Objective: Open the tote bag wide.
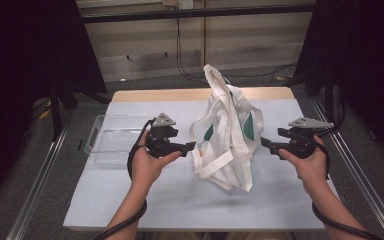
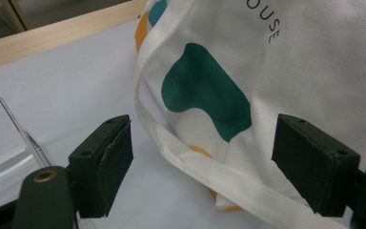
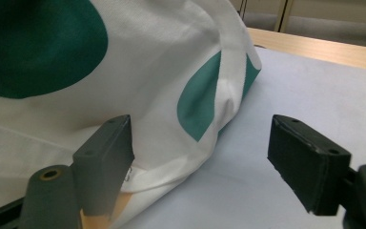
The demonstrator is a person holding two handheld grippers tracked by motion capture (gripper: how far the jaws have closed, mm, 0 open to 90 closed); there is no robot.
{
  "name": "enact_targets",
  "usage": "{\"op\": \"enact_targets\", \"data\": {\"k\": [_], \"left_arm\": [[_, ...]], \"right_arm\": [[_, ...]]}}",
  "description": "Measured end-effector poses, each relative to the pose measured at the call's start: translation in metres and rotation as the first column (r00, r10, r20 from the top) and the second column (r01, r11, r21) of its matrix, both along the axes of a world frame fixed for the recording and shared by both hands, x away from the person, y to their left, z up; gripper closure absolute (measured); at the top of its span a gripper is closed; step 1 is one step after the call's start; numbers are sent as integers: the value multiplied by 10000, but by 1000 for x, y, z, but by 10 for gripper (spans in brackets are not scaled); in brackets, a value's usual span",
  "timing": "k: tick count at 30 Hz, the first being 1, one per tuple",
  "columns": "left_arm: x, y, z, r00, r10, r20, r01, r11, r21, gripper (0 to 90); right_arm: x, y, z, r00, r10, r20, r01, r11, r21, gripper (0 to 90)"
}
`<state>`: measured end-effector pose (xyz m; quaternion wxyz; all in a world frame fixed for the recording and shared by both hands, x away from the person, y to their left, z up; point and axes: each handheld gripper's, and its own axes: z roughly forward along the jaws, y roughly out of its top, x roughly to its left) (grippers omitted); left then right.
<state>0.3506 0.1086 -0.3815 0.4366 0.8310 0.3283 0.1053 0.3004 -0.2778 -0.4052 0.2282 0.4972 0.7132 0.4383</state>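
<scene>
Standing crumpled at the middle of the table (image 1: 130, 200), the white tote bag (image 1: 227, 135) rises between both grippers. The left gripper (image 1: 189, 147) sits just left of it, jaws wide, holding nothing. The right gripper (image 1: 266, 143) sits just right, jaws wide too. A clear tray (image 1: 105, 140) lies far left.

One white fabric tote bag with green and orange blotches (image 1: 227, 135) stands on the table (image 1: 180, 195), and one clear plastic rectangular tray (image 1: 111, 140) lies beside it. Two black hand-held grippers are there, the left gripper (image 1: 192, 146) and the right gripper (image 1: 263, 142), each with two jaws
</scene>
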Motion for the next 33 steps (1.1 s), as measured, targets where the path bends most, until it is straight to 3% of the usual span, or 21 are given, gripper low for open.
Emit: {"op": "enact_targets", "data": {"k": [9,10,13,16,20,22,26,32,33], "left_arm": [[9,-7,4,10000,-60,-76,58,9996,-279,317],[11,-9,6,10000,-51,46,52,10000,-33,314],[14,-11,8,10000,-84,-13,84,10000,4,327],[18,-15,10,10000,-56,-37,55,9998,-174,331],[22,-19,11,10000,-30,-68,30,10000,-48,354],[25,-21,10,10000,-63,-60,62,9997,-228,362],[29,-24,10,9999,-113,-63,113,9999,-19,384],[34,-31,10,9999,-71,-103,70,10000,-69,427],[35,-31,12,9998,-144,-120,146,9998,149,431]], "right_arm": [[12,2,8,10000,89,-10,-89,9996,284,323],[12,3,10,10000,18,62,-19,9997,244,331],[17,4,13,9999,130,91,-134,9989,448,342],[20,7,15,9996,130,239,-134,9998,173,356],[25,11,17,9994,243,265,-244,9997,56,359],[28,12,17,9993,242,300,-239,9997,-94,363],[34,14,18,9992,299,258,-296,9995,-125,365],[40,19,23,9988,357,321,-349,9991,-244,375],[41,20,24,9988,361,338,-352,9990,-261,375]]}}
